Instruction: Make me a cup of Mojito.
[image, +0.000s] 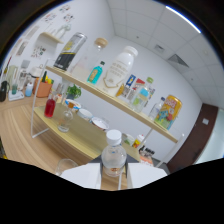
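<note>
Gripping a bottle (113, 157) between its fingers, the claw (114, 176) seems early in the task; a glass (65, 166) beside it looks empty.

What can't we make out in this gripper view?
- Lower half of the clear bottle between the fingers: cut off by the dark mask.
- Grip contact: hidden there too.
- Labels on the shelf bottles: too blurred to read.
- Empty glass beside the fingers: base hidden.
</note>
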